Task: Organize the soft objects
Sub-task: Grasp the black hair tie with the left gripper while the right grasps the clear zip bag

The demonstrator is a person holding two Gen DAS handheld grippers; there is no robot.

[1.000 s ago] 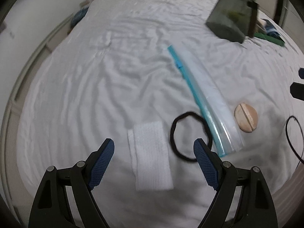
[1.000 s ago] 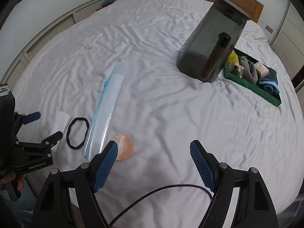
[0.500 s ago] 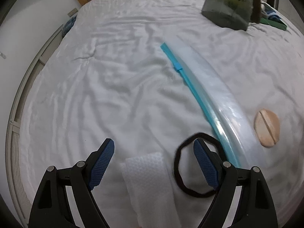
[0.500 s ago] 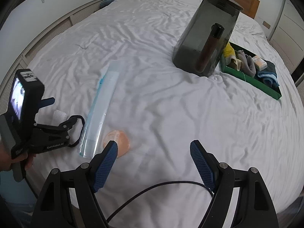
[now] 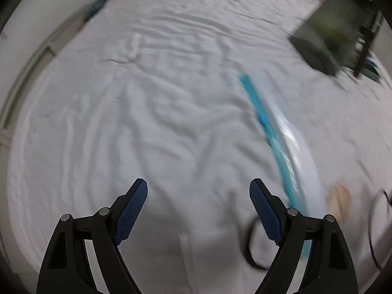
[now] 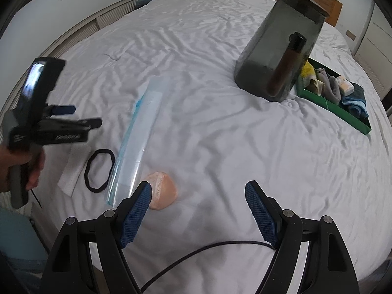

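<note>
Right wrist view showed a flat white cloth [image 6: 73,169], black hair tie [image 6: 99,170] and peach pad [image 6: 163,193] lying near the bed's [image 6: 220,122] front edge; both grippers [image 6: 197,216] [image 5: 198,212] gaped empty.

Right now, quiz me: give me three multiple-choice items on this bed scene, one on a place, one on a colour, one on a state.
1. Where does the black hair tie lie?
A. Inside the green tray
B. Between the white cloth and the zip bag
C. On top of the dark jar

2. What colour is the tray beside the dark jar?
A. Green
B. Red
C. White

3. How do the jaws of the right gripper stand?
A. Shut on the round pad
B. Shut on the cable
C. Open, holding nothing

Answers: 1 B, the tie sits in the gap between cloth and bag; 2 A, its wall is green; 3 C, bare sheet shows between the jaws, and the round pad lies free.
</note>
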